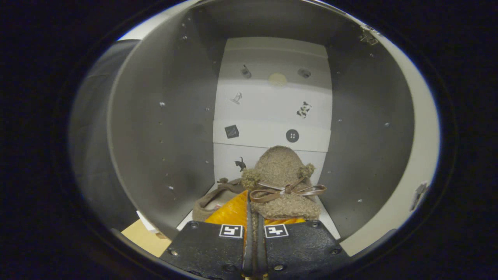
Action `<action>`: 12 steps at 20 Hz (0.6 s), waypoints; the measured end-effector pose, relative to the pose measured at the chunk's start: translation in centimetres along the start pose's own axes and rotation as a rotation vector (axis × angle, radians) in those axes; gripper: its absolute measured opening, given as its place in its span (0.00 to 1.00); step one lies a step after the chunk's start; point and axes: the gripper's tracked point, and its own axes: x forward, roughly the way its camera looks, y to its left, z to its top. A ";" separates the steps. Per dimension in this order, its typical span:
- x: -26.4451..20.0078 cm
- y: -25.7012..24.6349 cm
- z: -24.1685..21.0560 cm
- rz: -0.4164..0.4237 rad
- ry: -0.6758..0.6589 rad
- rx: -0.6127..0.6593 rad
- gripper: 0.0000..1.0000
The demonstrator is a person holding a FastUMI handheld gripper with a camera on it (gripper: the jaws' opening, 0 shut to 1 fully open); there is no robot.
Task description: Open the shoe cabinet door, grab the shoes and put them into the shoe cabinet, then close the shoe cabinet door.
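Gripper view: gripper sat inside the open shoe cabinet, fingers nearly together, pinching the heel edge of a fuzzy tan slipper with a brown bow. Slipper's long axis ran straight ahead, toe toward the white back panel. Second slipper lay just left, already on the cabinet floor.

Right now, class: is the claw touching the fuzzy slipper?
Touching. The gripper view shows the claw closed on the fuzzy slipper's heel edge inside the shoe cabinet.
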 end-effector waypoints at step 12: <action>10.4 -3.5 -3.8 -0.103 0.131 0.056 0.08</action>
